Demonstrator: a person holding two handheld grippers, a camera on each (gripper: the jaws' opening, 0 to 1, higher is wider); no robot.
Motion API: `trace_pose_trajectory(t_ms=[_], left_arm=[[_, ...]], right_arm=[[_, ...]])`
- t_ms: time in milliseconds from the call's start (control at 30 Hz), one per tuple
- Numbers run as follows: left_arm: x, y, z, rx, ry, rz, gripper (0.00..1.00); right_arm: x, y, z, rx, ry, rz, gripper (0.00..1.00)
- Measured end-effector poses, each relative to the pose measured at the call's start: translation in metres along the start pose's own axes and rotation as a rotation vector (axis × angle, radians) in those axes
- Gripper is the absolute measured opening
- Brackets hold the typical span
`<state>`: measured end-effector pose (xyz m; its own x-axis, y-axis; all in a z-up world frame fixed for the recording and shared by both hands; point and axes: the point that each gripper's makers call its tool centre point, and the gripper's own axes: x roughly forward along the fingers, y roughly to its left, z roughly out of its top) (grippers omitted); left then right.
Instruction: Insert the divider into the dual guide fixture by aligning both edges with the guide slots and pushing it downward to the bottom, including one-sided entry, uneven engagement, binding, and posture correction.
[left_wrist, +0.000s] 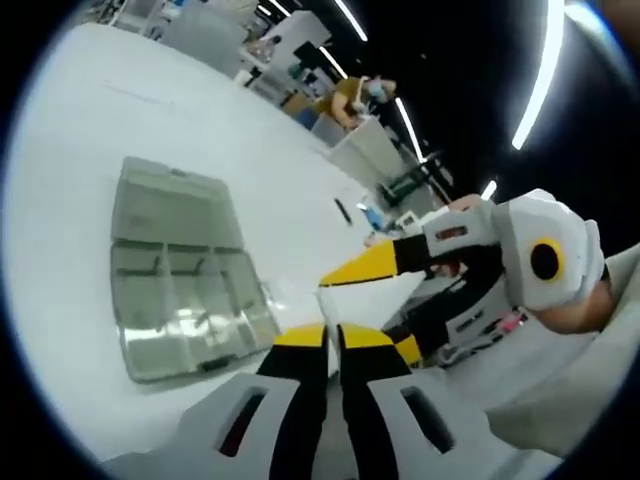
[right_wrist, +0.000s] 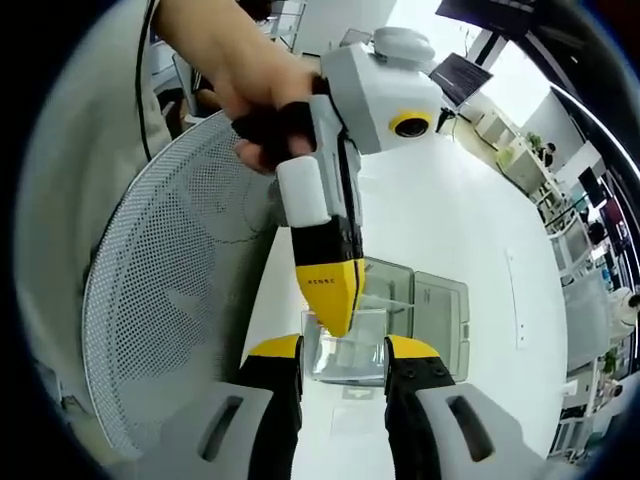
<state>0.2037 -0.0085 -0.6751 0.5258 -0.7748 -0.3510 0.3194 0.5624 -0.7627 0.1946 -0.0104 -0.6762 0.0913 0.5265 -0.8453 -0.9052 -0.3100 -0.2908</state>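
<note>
seemingly clamped across the width of the clear divider (right_wrist: 345, 362) in the right gripper (right_wrist: 345, 348), jaws spread to either side edge of the panel, though hard to confirm given how transparent it is. held above the white surface (left_wrist: 90, 130), not yet at the clear compartment box (right_wrist: 440, 305) serving as the guide fixture. lying ahead of and beyond the divider in the right gripper view, so forward and down for the coming move. pointing straight down onto the divider's upper edge from above: the left gripper (right_wrist: 330, 305), jaws drawn together, touching or just over that edge; cannot tell whether anything thin is pinched. in the left gripper view, jaws closed at the left gripper (left_wrist: 332, 335), with the box (left_wrist: 180, 270) off to the left, long axis running away up the surface, and the right gripper (left_wrist: 345, 275) reaching in from the right. probably nearer the slots on the right side, so likely to carry the panel there before aligning both edges.
</note>
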Motion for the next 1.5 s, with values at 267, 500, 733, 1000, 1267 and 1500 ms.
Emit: trace_pose_trajectory(t_ms=[267,500,733,1000,1267,1500], left_arm=[[0.000,0.001,0.002,-0.052,-0.010,-0.009,0.00],[0.000,0.004,0.003,-0.066,-0.014,-0.010,0.00],[-0.002,0.005,0.008,-0.043,-0.029,-0.014,0.00],[-0.005,0.001,0.008,0.079,-0.039,-0.039,0.00],[-0.006,-0.004,0.009,0.206,-0.041,-0.065,0.00],[-0.007,-0.004,0.007,0.298,-0.026,-0.067,0.00]], right_arm=[[0.000,-0.003,0.000,-0.010,0.006,-0.015,0.28],[-0.002,-0.006,0.001,-0.047,0.012,-0.026,0.24],[-0.004,-0.012,0.002,-0.019,0.001,-0.042,0.31],[-0.009,-0.019,-0.002,0.012,-0.018,-0.017,0.25],[-0.012,-0.021,-0.005,0.038,-0.037,0.027,0.21],[-0.014,-0.018,-0.001,0.063,-0.068,0.087,0.19]])
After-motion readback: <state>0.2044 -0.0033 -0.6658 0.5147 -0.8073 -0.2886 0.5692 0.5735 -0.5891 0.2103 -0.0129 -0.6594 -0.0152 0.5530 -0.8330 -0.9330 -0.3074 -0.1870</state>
